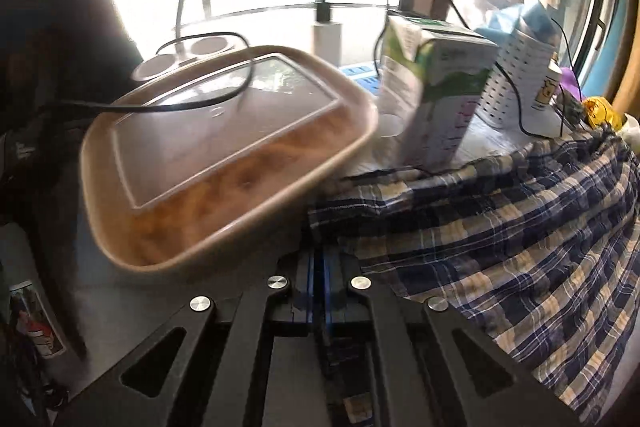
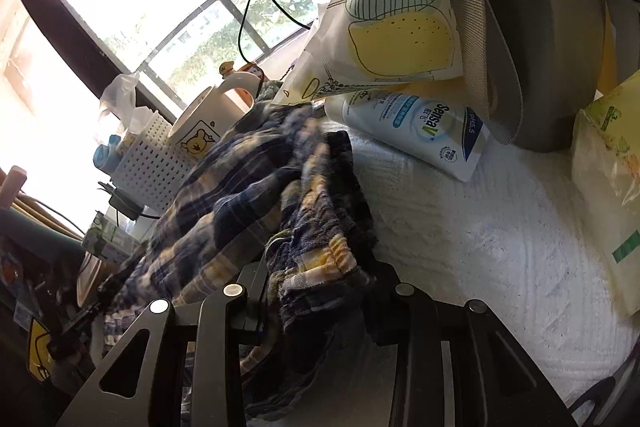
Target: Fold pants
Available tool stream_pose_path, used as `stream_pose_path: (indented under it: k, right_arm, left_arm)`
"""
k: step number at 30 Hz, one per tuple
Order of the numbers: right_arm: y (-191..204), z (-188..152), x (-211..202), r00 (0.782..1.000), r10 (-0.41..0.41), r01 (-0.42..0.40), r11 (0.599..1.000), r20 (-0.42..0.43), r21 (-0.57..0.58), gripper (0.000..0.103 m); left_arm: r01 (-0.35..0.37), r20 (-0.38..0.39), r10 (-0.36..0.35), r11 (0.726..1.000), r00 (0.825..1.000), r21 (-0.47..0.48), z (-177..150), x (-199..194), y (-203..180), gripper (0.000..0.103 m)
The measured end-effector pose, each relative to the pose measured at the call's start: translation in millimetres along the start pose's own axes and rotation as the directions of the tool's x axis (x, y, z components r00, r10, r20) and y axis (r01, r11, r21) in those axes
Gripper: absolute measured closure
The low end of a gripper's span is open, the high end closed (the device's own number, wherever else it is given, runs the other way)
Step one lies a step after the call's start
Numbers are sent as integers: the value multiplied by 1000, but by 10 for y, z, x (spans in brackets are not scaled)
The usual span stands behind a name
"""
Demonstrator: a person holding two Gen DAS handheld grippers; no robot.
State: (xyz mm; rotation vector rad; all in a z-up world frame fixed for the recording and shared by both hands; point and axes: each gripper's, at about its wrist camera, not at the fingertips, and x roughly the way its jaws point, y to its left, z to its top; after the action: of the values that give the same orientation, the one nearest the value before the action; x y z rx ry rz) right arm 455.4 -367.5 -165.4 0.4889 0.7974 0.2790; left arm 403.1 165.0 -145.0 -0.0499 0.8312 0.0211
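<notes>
The pants are blue, cream and yellow plaid. In the left wrist view they (image 1: 500, 227) hang to the right of my left gripper (image 1: 320, 267), whose fingers are pressed together on the fabric's left edge. In the right wrist view the pants (image 2: 248, 187) lie bunched on a white towel (image 2: 500, 247). My right gripper (image 2: 316, 287) is shut on the gathered elastic waistband (image 2: 328, 259), with cloth draped over and between its fingers.
A beige lidded food container (image 1: 224, 155) and a green-white carton (image 1: 432, 87) sit close to the left gripper, with cables and a white perforated basket (image 1: 520, 79) behind. A mug (image 2: 204, 123), a bottle (image 2: 420, 131), pouches and a grey bag (image 2: 540, 27) ring the towel.
</notes>
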Motion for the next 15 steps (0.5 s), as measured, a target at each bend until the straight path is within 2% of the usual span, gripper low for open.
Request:
stream_pose_path:
  k: [3,4,5,7,11,12,13,15]
  right_arm:
    - [12,15,22,1000,-12,12,1000,-7,-6,66]
    - [8,21,28,1000,-16,16,1000,-12,-4,65]
    - [8,26,32,1000,-23,23,1000,-14,-2,61]
    - [6,29,30,999,-33,33,999,-12,-3,55]
    - [28,11,37,1000,-24,24,1000,-7,-6,55]
    - [49,2,36,1000,-23,23,1000,-6,-10,58]
    - [67,-2,32,1000,-25,25,1000,-4,-13,70]
    - [133,-4,-20,1000,-24,24,999,13,-22,74]
  left_arm:
    - [27,-35,-28,999,999,-37,-12,31,43,96]
    - [29,-42,-31,999,999,-42,-20,16,51,89]
    - [24,-37,-25,999,999,-47,-33,-31,58,72]
    - [20,-11,-21,998,1000,-60,-94,-199,66,48]
    - [34,18,-33,997,999,-65,-272,-558,73,47]
    - [34,24,-33,997,999,-66,-321,-647,75,47]
    - [36,28,-34,997,999,-68,-365,-726,81,47]
    - [36,32,-34,997,999,-71,-427,-829,84,47]
